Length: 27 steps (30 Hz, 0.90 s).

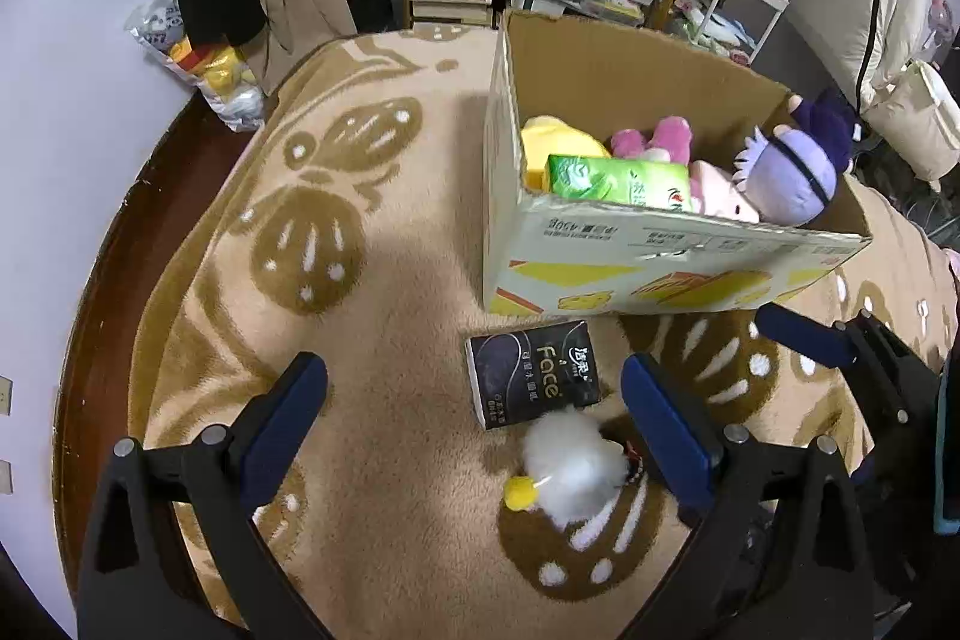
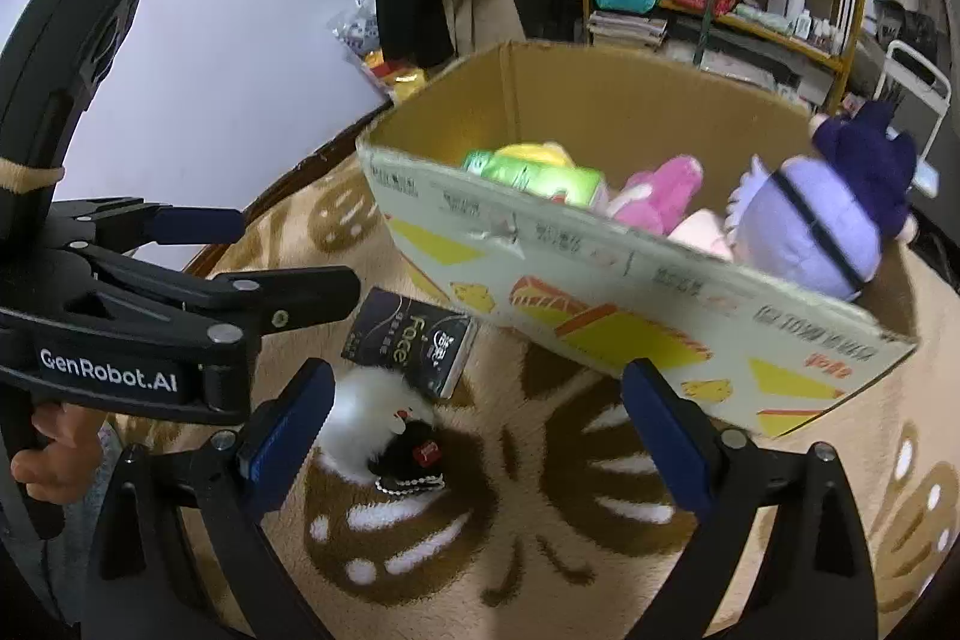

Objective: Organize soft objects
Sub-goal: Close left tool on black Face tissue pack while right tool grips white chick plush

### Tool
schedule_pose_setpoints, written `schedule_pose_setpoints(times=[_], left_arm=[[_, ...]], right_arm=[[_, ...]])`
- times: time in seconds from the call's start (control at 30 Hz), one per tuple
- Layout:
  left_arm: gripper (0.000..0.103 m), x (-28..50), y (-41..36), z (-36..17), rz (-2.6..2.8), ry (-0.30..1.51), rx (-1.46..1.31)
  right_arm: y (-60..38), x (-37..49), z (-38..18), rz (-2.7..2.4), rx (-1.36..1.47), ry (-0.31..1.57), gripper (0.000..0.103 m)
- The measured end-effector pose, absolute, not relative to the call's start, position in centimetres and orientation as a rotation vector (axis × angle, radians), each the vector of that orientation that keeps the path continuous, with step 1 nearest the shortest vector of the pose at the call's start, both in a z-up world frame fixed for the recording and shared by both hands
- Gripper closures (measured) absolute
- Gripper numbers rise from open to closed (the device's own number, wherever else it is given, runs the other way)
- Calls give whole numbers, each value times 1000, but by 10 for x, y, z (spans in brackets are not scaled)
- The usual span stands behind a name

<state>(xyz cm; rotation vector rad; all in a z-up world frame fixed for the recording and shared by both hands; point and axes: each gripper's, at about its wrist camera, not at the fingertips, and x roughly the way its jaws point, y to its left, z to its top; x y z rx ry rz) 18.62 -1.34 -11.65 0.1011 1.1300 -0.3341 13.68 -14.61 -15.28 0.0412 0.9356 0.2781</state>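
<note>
A tan blanket (image 1: pixel 390 316) with brown prints covers the surface, shelves behind. On it a black tissue pack (image 1: pixel 533 373) touches a white fluffy toy (image 1: pixel 573 466), just before the cardboard box (image 1: pixel 660 268) holding a green tissue pack (image 1: pixel 618 181), pink plush (image 1: pixel 654 139) and purple doll (image 1: pixel 792 178). The left tool (image 1: pixel 474 412) gapes over the toy; the right tool (image 2: pixel 477 418) is spread wide, holding nothing.

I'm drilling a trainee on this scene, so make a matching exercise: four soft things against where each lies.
Things:
1. black tissue pack
2. green tissue pack
3. white fluffy toy
4. purple-haired doll

Places:
A. leaning on the right end of the cardboard box
B. on the blanket, nearest the grippers
C. inside the box, beside the yellow plush
D. on the blanket, just before the box

Pairs: 1-D, 2-C, 3-B, 4-A
</note>
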Motion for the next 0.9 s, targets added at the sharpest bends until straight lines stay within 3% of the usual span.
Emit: schedule_pose_setpoints(times=[0.43,0.47,0.53,0.6,0.67,0.7,0.8,0.9], left_arm=[[6,196,-26,-159,-379,1238,79],[6,196,-28,-161,-385,1242,79],[6,197,-31,-165,-389,1249,79],[6,197,-34,-170,-391,1258,82],[6,198,-37,-173,-389,1259,92],[6,198,-39,-174,-392,1261,94],[6,197,-44,-177,-416,1273,89],[7,198,-47,-179,-419,1277,89]], right_arm=[[-123,144,-194,361,-1,1031,4],[-124,145,-196,368,15,1039,7],[-127,148,-201,376,58,1064,25],[-130,150,-206,390,102,1084,28],[-129,151,-206,407,104,1083,38],[-127,151,-205,425,101,1080,49],[-122,153,-202,463,108,1091,70],[-119,152,-202,464,94,1100,72]])
